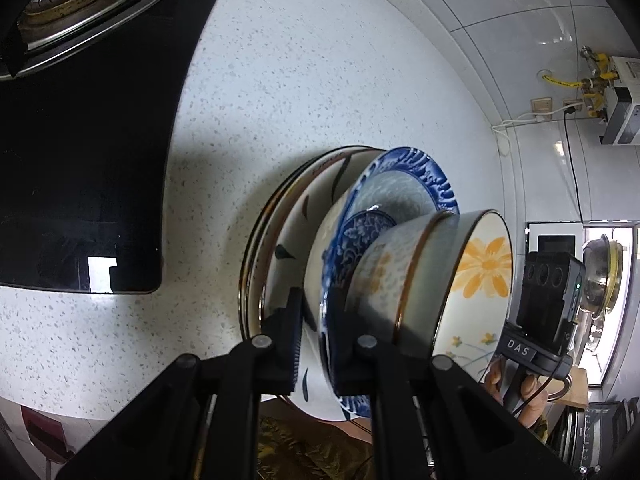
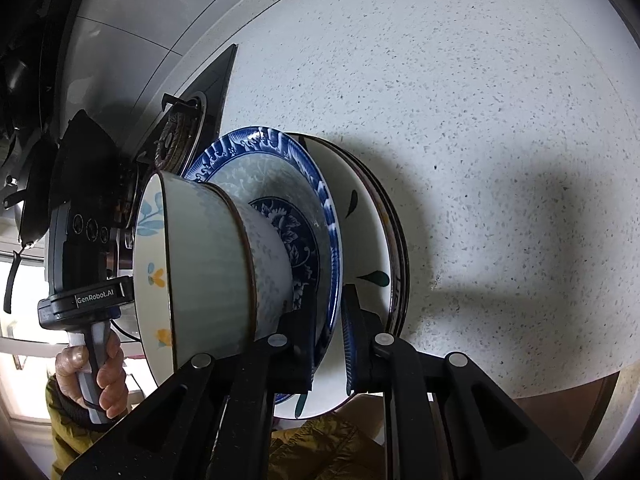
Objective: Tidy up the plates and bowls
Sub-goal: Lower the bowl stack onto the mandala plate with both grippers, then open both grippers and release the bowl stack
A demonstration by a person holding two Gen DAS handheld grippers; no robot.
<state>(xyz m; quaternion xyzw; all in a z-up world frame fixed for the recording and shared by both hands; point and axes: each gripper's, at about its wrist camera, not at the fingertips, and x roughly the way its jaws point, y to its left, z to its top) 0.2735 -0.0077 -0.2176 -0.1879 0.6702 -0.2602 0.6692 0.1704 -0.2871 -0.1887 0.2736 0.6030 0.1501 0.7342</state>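
Observation:
A stack of dishes hangs between both grippers over the speckled counter [image 2: 480, 100]. It is made of dark-rimmed plates [image 1: 250, 276] [image 2: 400, 248], a white plate with dark leaf marks [image 1: 296, 224] [image 2: 360, 232], a blue-patterned plate [image 1: 400, 184] [image 2: 256, 160] and, on top, a bowl with yellow flowers [image 1: 420, 272] [image 2: 208, 260]. My left gripper [image 1: 320, 344] is shut on the plate rims on one side. My right gripper [image 2: 330, 340] is shut on the rims on the opposite side. Each view shows the other gripper's body beyond the bowl, its fingers hidden.
A black glass hob [image 1: 80, 160] with a burner [image 1: 72, 0] [image 2: 180, 140] lies beside the stack. White wall tiles, yellow gas pipes [image 1: 592, 80] and a metal pot [image 1: 600, 272] are at the far side. A hand [image 2: 108, 376] grips the left handle.

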